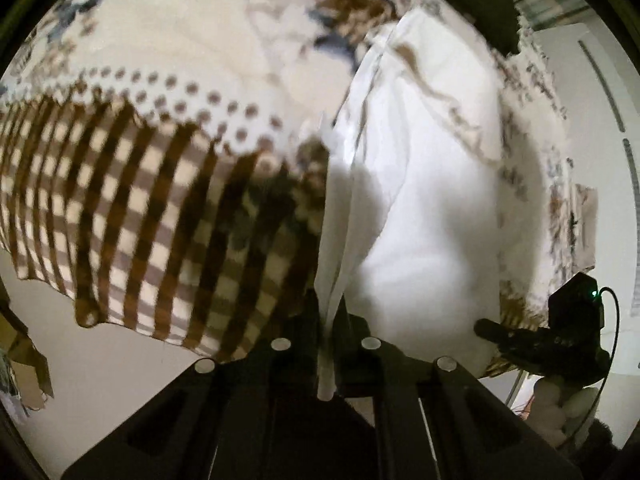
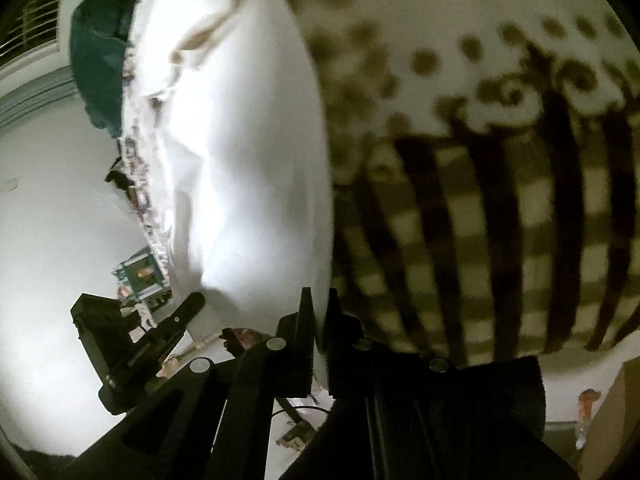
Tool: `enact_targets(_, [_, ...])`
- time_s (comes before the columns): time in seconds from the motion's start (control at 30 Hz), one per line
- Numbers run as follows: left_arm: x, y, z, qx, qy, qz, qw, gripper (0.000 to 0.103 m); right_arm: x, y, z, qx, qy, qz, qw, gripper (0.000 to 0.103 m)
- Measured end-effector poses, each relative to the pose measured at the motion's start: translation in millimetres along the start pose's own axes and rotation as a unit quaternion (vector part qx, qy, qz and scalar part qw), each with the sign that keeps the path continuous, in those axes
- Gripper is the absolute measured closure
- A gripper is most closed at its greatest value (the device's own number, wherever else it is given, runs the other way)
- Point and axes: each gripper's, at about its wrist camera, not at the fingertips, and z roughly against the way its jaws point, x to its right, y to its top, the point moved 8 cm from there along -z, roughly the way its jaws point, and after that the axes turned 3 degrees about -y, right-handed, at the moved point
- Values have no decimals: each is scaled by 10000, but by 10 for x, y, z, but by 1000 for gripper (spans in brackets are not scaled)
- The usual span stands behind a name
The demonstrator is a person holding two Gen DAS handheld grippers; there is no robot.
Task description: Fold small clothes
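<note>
A white garment lies on a floral bedsheet. Its folded edge runs down between the fingers of my left gripper, which is shut on it. At the garment's lower right corner my right gripper also touches the cloth. In the right wrist view the same white garment fills the middle. My right gripper is shut on its lower edge, with a sliver of white cloth between the fingers. My left gripper meets the garment's hem further left. A brown checked cloth with a dotted border lies beside the garment.
The brown checked cloth fills the right of the right wrist view. A dark teal cloth lies at the far end of the garment. Pale floor, a printed box and brown cardboard lie beyond the sheet's edge.
</note>
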Motion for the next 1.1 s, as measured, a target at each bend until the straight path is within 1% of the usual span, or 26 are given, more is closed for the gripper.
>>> enact_targets(0.1, [126,108,210,141,-171,19,9998,99,-166,-3,205,110,195,88,9997,99])
enact_targets(0.2, [250,288,301,292,-384,120,9988,99,-376,49,414,255,448,133,9986,99])
enact_targets(0.27, [333,500,372,439,-567,194,9972,99,-521,134,570,382,612,145,9973,99])
enact_targets(0.33, [441,795,390,609,-734,232,9952,100,-638,254,696,496,787,138,9956,99])
enact_targets(0.43, [620,1344,351,889,-963,270,9910,99,-865,595,921,708,1047,116,9919,99])
enact_targets(0.47, [664,1500,320,961,-988,250,9901,99,-948,779,994,826,1091,112,9905,99])
enact_targets(0.53, [789,1915,209,1148,-1047,176,9877,99,-1071,1090,1089,1021,1116,127,9884,99])
enact_targets(0.57, [828,2070,153,1173,-1057,123,9874,99,-1150,1301,1130,1156,1099,138,9871,99])
enact_targets(0.63, [922,2472,-56,1150,-1056,44,9877,97,-1241,1671,1182,1321,1114,79,9849,99])
enact_targets(0.7, [965,2780,-248,1030,-1056,45,9890,97,-1312,2090,1189,1406,1098,-28,9840,98])
enact_targets(0.73, [978,2911,-326,941,-1094,86,9895,97,-1320,2278,1184,1416,1071,-93,9841,95])
enact_targets(0.77, [987,2988,-369,864,-1149,110,9896,96,-1316,2493,1154,1435,1027,-232,9840,95])
enact_targets(0.8, [994,3061,-398,792,-1175,147,9898,96,-1302,2636,1140,1445,1028,-304,9837,95])
enact_targets(0.83, [991,3158,-440,714,-1211,174,9899,96,-1311,2772,1143,1463,1025,-371,9832,90])
enact_targets(0.87, [981,3182,-431,684,-1268,178,9894,95,-1321,2882,1163,1502,1044,-424,9822,85])
enact_targets(0.9, [966,3212,-417,684,-1341,194,9884,87,-1328,2951,1206,1576,1064,-453,9807,74])
enact_targets(0.93, [929,3239,-398,716,-1396,237,9873,76,-1348,3000,1283,1693,1091,-437,9785,61])
enact_targets(0.97, [883,3254,-375,743,-1426,293,9865,70,-1337,3031,1314,1752,1083,-409,9777,56])
enact_targets(1.0, [820,3259,-375,744,-1449,360,9860,56,-1317,3042,1353,1816,1011,-360,9775,52])
enact_targets(1.03, [745,3255,-380,747,-1433,441,9859,51,-1298,3039,1383,1865,905,-319,9778,51])
enact_targets(1.1, [637,3244,-406,697,-1362,504,9869,51,-1202,3019,1421,1899,621,-258,9795,51])
